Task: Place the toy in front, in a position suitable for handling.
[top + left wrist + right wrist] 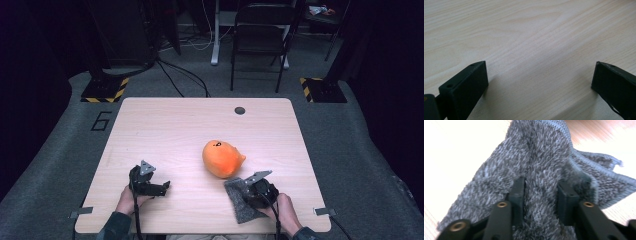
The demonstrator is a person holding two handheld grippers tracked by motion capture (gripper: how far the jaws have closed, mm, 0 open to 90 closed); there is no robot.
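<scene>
Cloth (541, 170) sits pinched in my right gripper (540, 195), beside the orange toy (222, 158), ready for wiping; my left gripper (539, 82) rests open on the surface (165, 130).

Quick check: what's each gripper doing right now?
Left gripper: open, nothing between its jaws.
Right gripper: closed on the grey cloth.

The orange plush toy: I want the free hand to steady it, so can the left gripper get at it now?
Probably yes: the left gripper is open and holds nothing, and bare table lies between it and the orange plush toy.
</scene>
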